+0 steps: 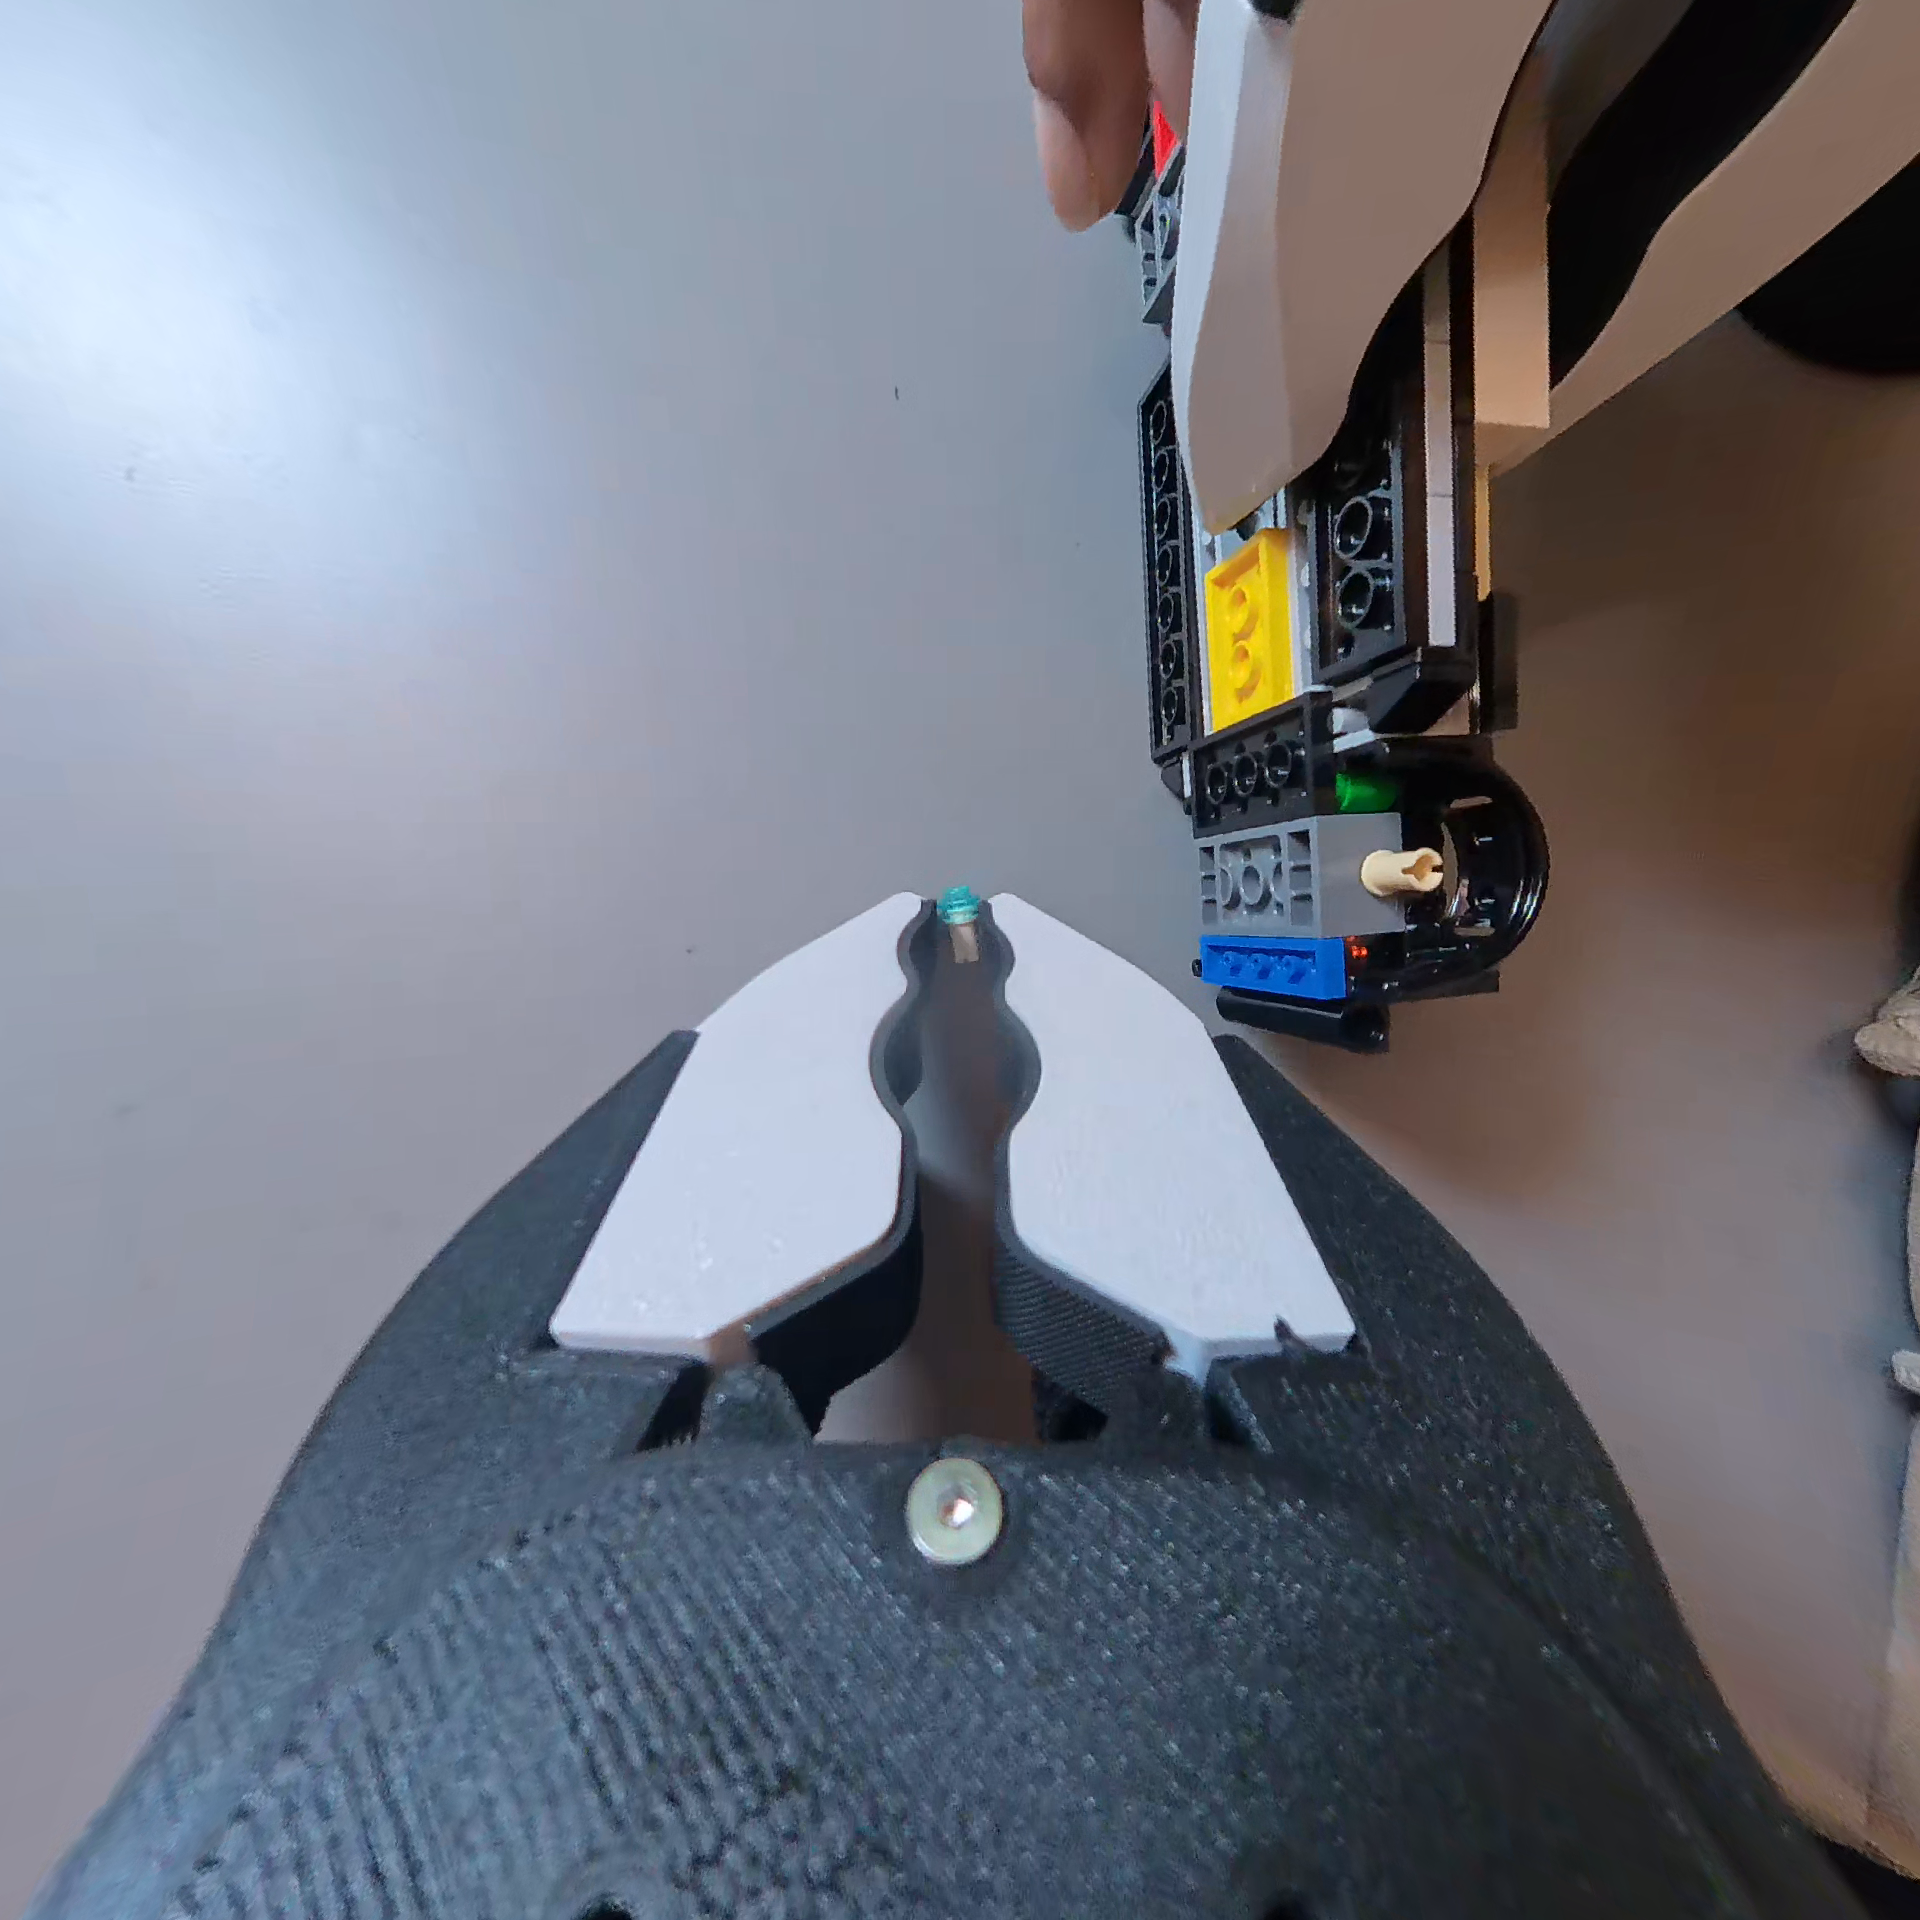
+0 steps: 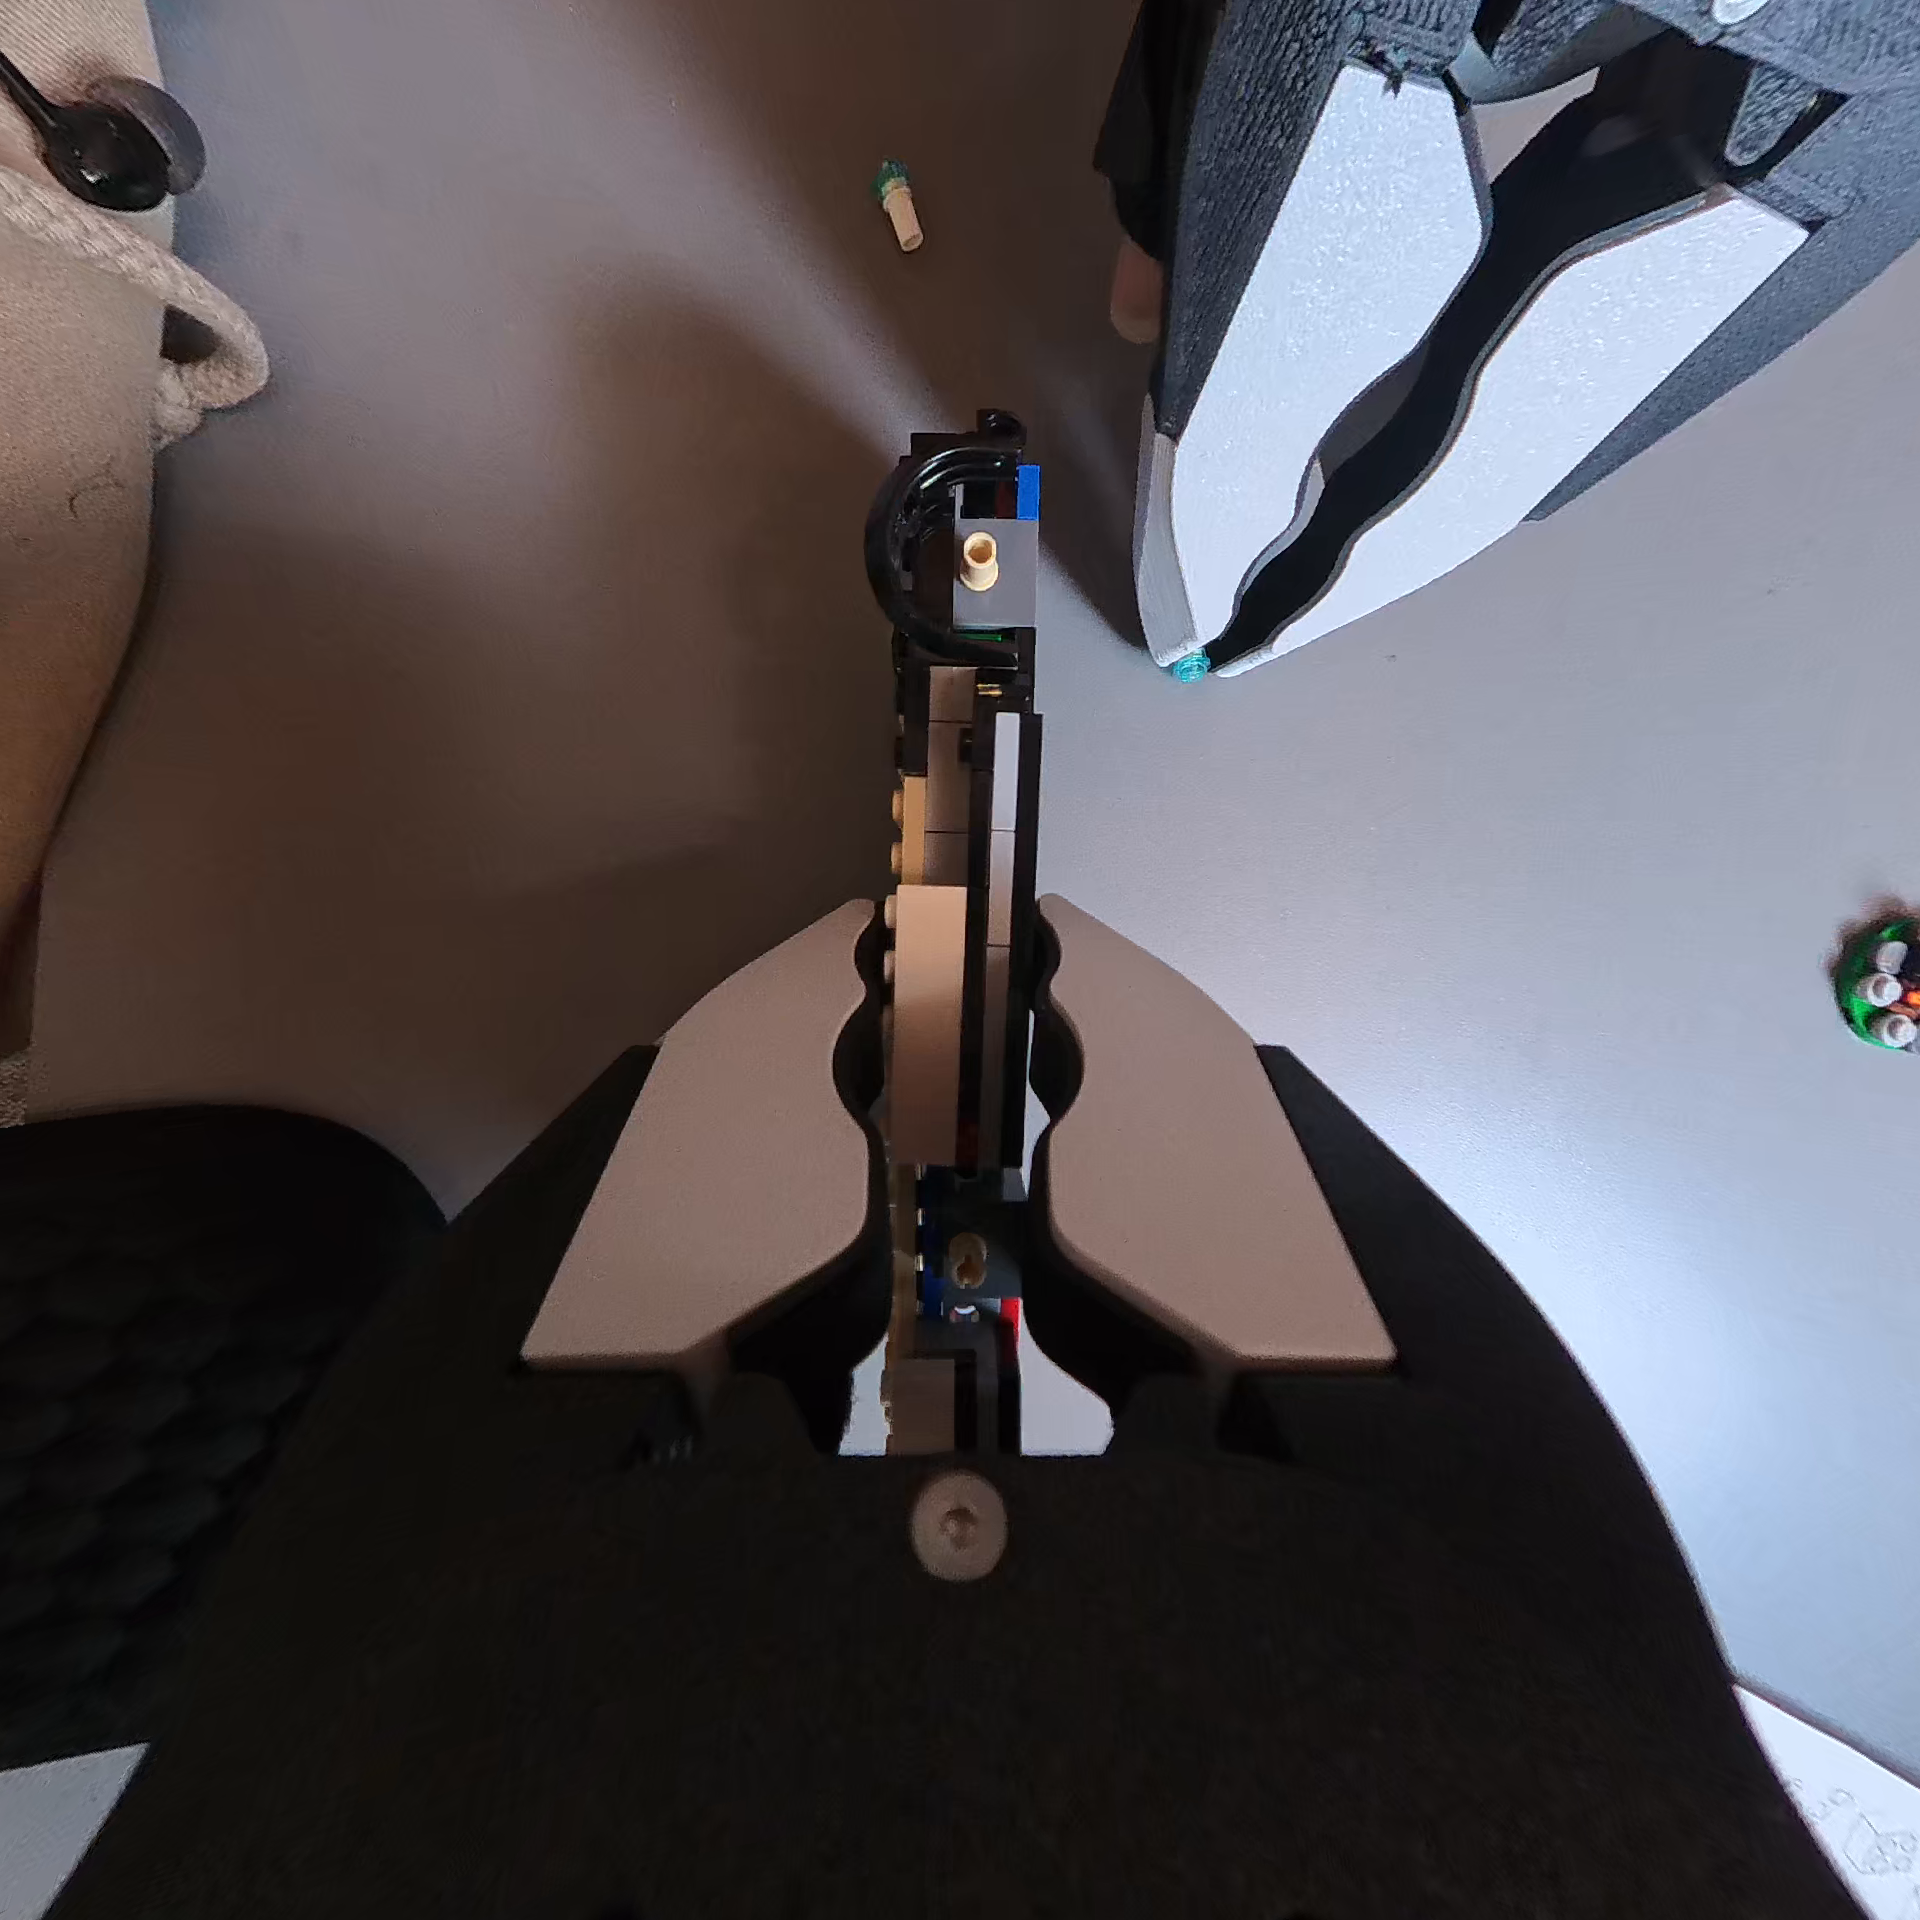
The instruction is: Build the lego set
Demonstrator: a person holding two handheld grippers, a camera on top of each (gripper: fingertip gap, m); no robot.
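Observation:
My left gripper (image 1: 957, 916) is shut on a small tan pin with a clear teal round cap (image 1: 958, 905), pinched at the very fingertips just above the grey table (image 1: 468, 623). The right wrist view also shows the left gripper (image 2: 1203, 657) with the teal cap (image 2: 1192, 666) sticking out of its tips. My right gripper (image 2: 956, 914) is shut on a long brick-built model (image 2: 966, 748) of black, white and tan parts, held edge-up. The left wrist view shows the model's underside (image 1: 1247, 623) with yellow, grey and blue bricks, a black arch and a tan pin (image 1: 1397, 871) at its near end.
A second tan pin with a green cap (image 2: 899, 208) lies on the table beyond the model. A round green piece with white studs (image 2: 1883, 987) lies at the right. A beige fabric bag (image 2: 94, 343) is at the left edge. A fingertip (image 1: 1081, 114) shows by the right gripper. The tips of one gripper are about 8 centimetres away from the tips of the other.

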